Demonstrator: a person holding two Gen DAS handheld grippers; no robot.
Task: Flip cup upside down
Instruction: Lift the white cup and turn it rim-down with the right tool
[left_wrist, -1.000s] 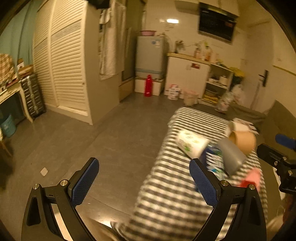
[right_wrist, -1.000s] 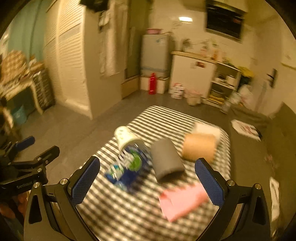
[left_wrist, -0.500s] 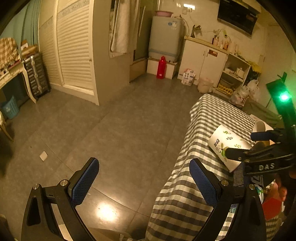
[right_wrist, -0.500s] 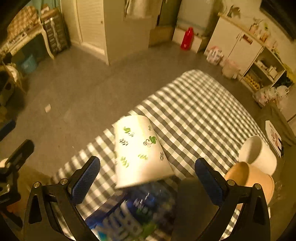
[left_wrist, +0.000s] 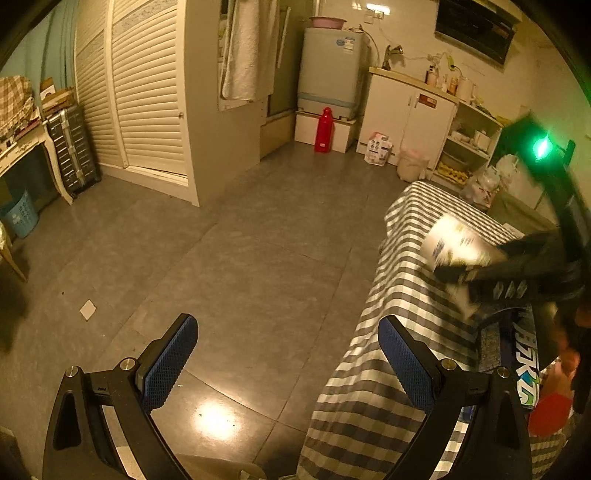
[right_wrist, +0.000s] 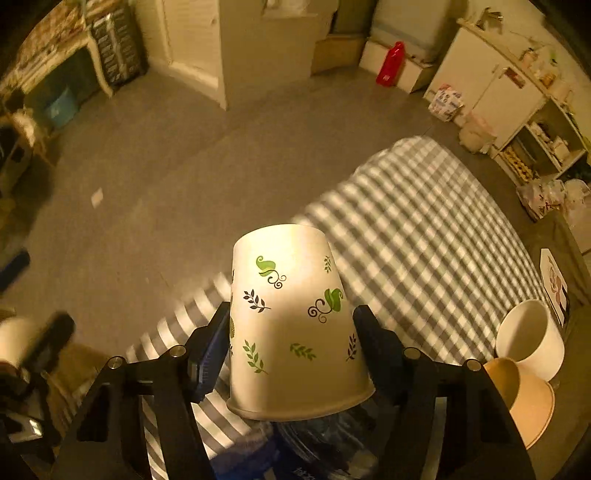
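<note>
A right gripper (right_wrist: 291, 347) pinches one leaf-printed paper cup (right_wrist: 291, 317) at bottom centre of the right wrist view, a finger pressed to each side of the wall near the rim. The cup's wide mouth faces the camera and its closed base points away, over a gray-and-white checked tablecloth (right_wrist: 424, 236). The left gripper (left_wrist: 288, 358), at the bottom of its own view, is spread wide and holds nothing, hanging over bare floor beside the cloth's edge.

The step in hand appears to be carrying the gripped cup round to set it mouth-down. Doing it well likely means keeping the squeeze light, since thin paper walls buckle, turning the wrist until the rim sits level with the cloth, and lowering onto a bare patch clear of the clutter below the gripper before letting go.

Just under the cup lies a blurred blue-printed package (right_wrist: 314, 450); what it is cannot be told. At lower right sit two more cups, one tan (right_wrist: 517, 402) and one white (right_wrist: 528, 339), touching each other, making three cups in all. Farther off, at upper right, one red bottle (right_wrist: 391, 62) stands on the floor by white cabinets (right_wrist: 480, 74).
</note>
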